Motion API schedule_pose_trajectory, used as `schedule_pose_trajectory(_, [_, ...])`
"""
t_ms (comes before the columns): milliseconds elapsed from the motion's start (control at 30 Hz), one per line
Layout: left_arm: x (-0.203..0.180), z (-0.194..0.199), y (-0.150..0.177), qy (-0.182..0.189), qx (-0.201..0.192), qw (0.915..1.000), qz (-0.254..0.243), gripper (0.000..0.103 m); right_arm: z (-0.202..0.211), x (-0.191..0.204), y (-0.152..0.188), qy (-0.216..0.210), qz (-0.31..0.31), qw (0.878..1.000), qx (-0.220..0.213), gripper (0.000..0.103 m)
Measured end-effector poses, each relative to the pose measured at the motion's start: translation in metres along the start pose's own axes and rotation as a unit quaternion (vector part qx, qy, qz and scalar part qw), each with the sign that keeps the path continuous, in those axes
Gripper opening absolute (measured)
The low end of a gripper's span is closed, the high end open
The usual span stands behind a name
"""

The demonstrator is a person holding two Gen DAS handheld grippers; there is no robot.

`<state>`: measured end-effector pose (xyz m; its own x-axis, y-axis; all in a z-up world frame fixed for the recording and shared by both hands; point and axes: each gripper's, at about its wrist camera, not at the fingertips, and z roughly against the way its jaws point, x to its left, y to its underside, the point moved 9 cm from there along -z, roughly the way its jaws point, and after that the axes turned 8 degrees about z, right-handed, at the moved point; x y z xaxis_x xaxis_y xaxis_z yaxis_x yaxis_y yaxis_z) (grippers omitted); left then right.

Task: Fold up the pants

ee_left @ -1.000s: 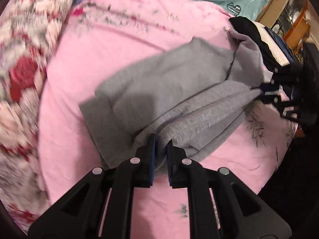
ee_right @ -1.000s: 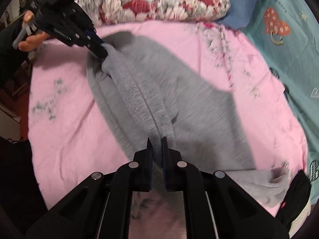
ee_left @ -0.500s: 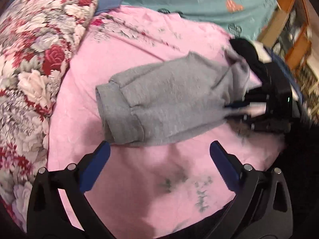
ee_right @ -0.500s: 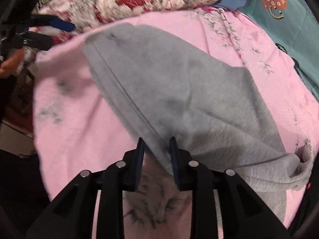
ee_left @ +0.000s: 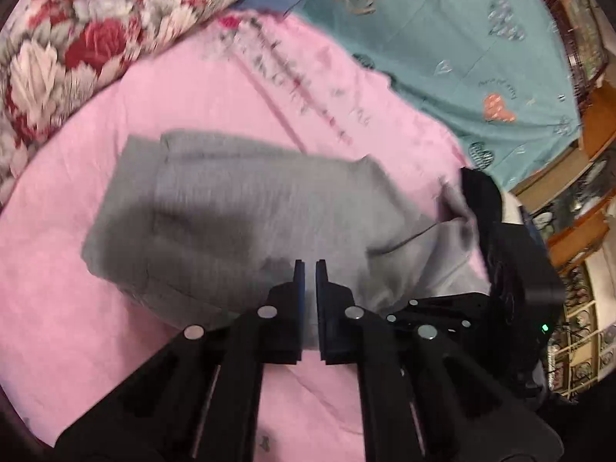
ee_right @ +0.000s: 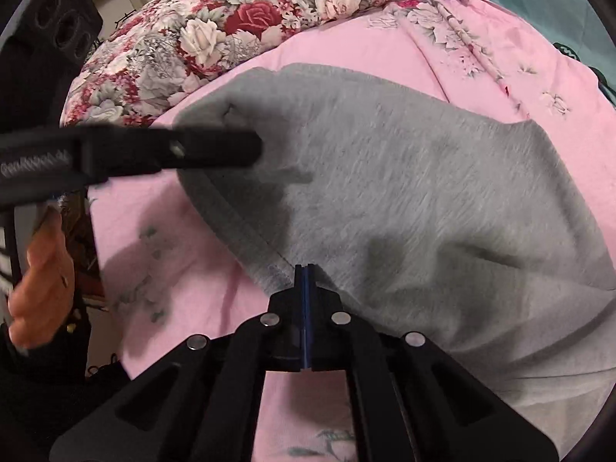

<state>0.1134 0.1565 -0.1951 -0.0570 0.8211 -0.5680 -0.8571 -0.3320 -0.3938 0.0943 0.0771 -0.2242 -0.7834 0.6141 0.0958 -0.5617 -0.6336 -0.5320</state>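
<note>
- Both grippers have closed since half a second ago: the left gripper (ee_left: 310, 265), then spread wide, now has its fingers nearly together over the near edge of the grey pants (ee_left: 246, 215).
- Right gripper (ee_right: 304, 269) fingers are pressed together, no cloth visibly between them, at the pants' near edge.
- Folded pants lie on the pink sheet (ee_left: 161, 88), beside the floral quilt (ee_right: 231, 27) at far left.
- Motion blur softens the left view.

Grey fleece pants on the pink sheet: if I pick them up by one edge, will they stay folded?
Probably not. The grey fleece pants sag in soft creases, so they look floppy. Thick, fuzzy knit suggests good grip, little slipping. They would likely drag on the pink bed sheet rather than slide.
</note>
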Motion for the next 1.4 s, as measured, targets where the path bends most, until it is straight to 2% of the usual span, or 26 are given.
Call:
schedule_pose_trajectory(33, [0.006, -0.011, 0.004, -0.017, 0.011, 0.9998, 0.006, 0.006, 0.003, 0.001, -0.001, 0.000, 0.000, 1.000, 0.003, 0.001])
schedule_pose_trajectory(67, [0.018, -0.025, 0.006, -0.050, 0.024, 0.9983, 0.016, 0.005, 0.009, 0.000, -0.002, 0.002, -0.005, 1.000, 0.008, 0.004])
schedule_pose_trajectory(100, [0.030, -0.034, 0.008, -0.074, 0.033, 0.9962, 0.032, 0.003, 0.019, -0.003, -0.002, 0.001, -0.013, 1.000, 0.009, 0.009])
schedule_pose_trajectory(167, [0.040, -0.041, 0.007, -0.052, 0.042, 0.9956, 0.065, 0.003, 0.050, -0.015, -0.006, 0.007, -0.030, 1.000, -0.006, 0.024])
schedule_pose_trajectory(200, [0.042, -0.040, 0.006, -0.044, 0.047, 0.9953, 0.073, 0.003, 0.068, -0.028, -0.006, 0.026, -0.043, 0.999, -0.015, 0.043])
schedule_pose_trajectory(233, [0.043, -0.041, 0.005, -0.040, 0.050, 0.9951, 0.075, 0.003, 0.082, -0.042, -0.004, 0.048, -0.059, 0.997, -0.020, 0.054])
schedule_pose_trajectory(300, [0.044, -0.044, 0.005, -0.038, 0.047, 0.9955, 0.072, 0.003, 0.115, -0.093, -0.002, 0.112, -0.110, 0.988, -0.008, 0.055])
schedule_pose_trajectory(367, [0.041, -0.045, 0.005, -0.049, 0.037, 0.9966, 0.055, 0.003, 0.142, -0.159, 0.004, 0.189, -0.174, 0.966, 0.023, 0.065])
schedule_pose_trajectory(433, [0.037, -0.046, 0.004, -0.058, 0.025, 0.9971, 0.041, 0.003, 0.167, -0.241, 0.016, 0.260, -0.252, 0.930, 0.058, 0.072])
schedule_pose_trajectory(467, [0.036, -0.046, 0.004, -0.061, 0.017, 0.9974, 0.033, 0.003, 0.170, -0.266, 0.021, 0.276, -0.272, 0.919, 0.074, 0.073])
schedule_pose_trajectory(500, [0.035, -0.045, 0.004, -0.062, 0.008, 0.9977, 0.027, 0.003, 0.172, -0.302, 0.030, 0.294, -0.301, 0.901, 0.102, 0.073])
schedule_pose_trajectory(600, [0.035, -0.043, 0.006, -0.059, 0.000, 0.9980, 0.023, 0.003, 0.158, -0.374, 0.050, 0.308, -0.365, 0.863, 0.165, 0.073])
schedule_pose_trajectory(700, [0.036, -0.043, 0.005, -0.053, 0.002, 0.9983, 0.023, 0.003, 0.136, -0.414, 0.054, 0.327, -0.388, 0.837, 0.205, 0.073])
schedule_pose_trajectory(833, [0.036, -0.043, 0.004, -0.051, 0.006, 0.9985, 0.019, 0.003, 0.107, -0.437, 0.060, 0.334, -0.399, 0.816, 0.249, 0.072])
schedule_pose_trajectory(900, [0.036, -0.043, 0.003, -0.048, 0.009, 0.9986, 0.019, 0.003, 0.100, -0.447, 0.073, 0.371, -0.387, 0.793, 0.289, 0.072])
schedule_pose_trajectory(933, [0.037, -0.043, 0.003, -0.046, 0.010, 0.9987, 0.019, 0.003, 0.099, -0.449, 0.082, 0.382, -0.381, 0.784, 0.306, 0.071])
schedule_pose_trajectory(967, [0.037, -0.043, 0.002, -0.044, 0.011, 0.9988, 0.021, 0.003, 0.097, -0.449, 0.093, 0.382, -0.380, 0.780, 0.318, 0.065])
schedule_pose_trajectory(1000, [0.037, -0.043, 0.002, -0.042, 0.012, 0.9988, 0.021, 0.003, 0.099, -0.447, 0.099, 0.371, -0.386, 0.783, 0.315, 0.034])
schedule_pose_trajectory(1033, [0.038, -0.044, 0.001, -0.041, 0.013, 0.9989, 0.021, 0.003, 0.104, -0.444, 0.104, 0.363, -0.394, 0.787, 0.306, 0.018])
schedule_pose_trajectory(1167, [0.037, -0.044, 0.001, -0.040, 0.018, 0.9989, 0.016, 0.003, 0.171, -0.426, 0.109, 0.366, -0.409, 0.807, 0.216, 0.014])
schedule_pose_trajectory(1233, [0.035, -0.044, -0.001, -0.041, 0.025, 0.9988, -0.002, 0.003, 0.221, -0.406, 0.120, 0.356, -0.428, 0.817, 0.153, 0.014])
schedule_pose_trajectory(1300, [0.033, -0.044, -0.006, -0.042, 0.036, 0.9980, -0.029, 0.003, 0.263, -0.382, 0.137, 0.340, -0.446, 0.822, 0.098, 0.014])
schedule_pose_trajectory(1400, [0.041, -0.042, -0.017, -0.051, 0.038, 0.9977, -0.026, 0.003, 0.305, -0.339, 0.175, 0.325, -0.462, 0.825, 0.036, 0.014])
